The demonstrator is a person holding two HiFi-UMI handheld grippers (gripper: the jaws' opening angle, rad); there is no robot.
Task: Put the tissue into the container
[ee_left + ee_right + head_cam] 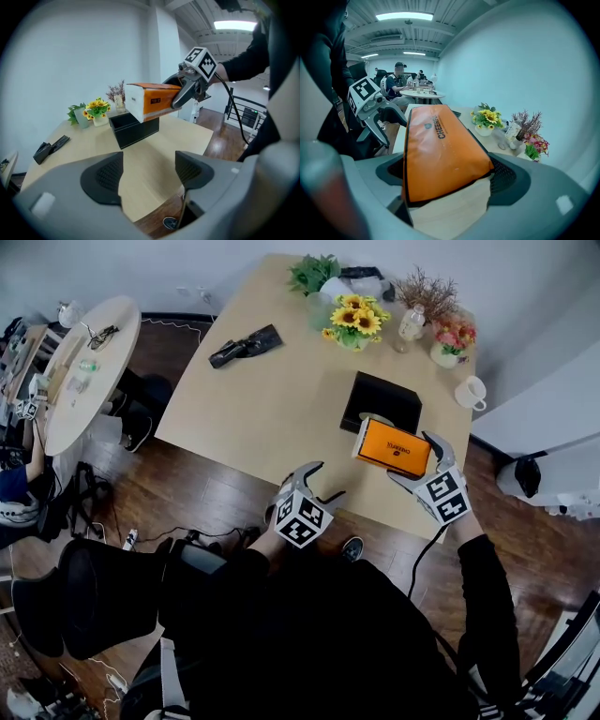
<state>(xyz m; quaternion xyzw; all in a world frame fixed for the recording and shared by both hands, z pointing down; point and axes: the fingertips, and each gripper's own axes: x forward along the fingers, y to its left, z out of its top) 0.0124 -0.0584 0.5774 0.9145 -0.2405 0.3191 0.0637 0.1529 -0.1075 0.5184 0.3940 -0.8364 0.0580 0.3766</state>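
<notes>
over the near edge of the pale wooden table (281,399), the right gripper (412,460) has the orange tissue pack (394,447) up in the air, and that grasp looks firm. in the right gripper view the fingers (508,176) are clamped on both sides of the pack, orange wrap on top, white underside showing below, dark lettering running along its length. the left gripper view catches the pack from the side: it is held level, clear of the table, right by the black container (133,131) with its white end toward that open box. from the head view the pack overlaps the container's near right corner; it is not inside. the container itself sits flat on the table, open at the top, dark inside.

the left gripper (323,482) hovers at the table's front edge, well apart from the pack. its fingers (101,176) are spread with nothing between them, only bare tabletop and a strip of brown floor beyond.

along the far side of the table, a bunch of sunflowers (354,322) stands in a small pot, a clear bottle (410,324) just beside it, then a pot of pink flowers (450,338) with dry twigs behind. a white mug (472,392) sits near the right edge. a dark flat object (246,345) lies alone toward the left; what it is, i cannot tell. off to the left, a round table (94,362) carries small clutter.
</notes>
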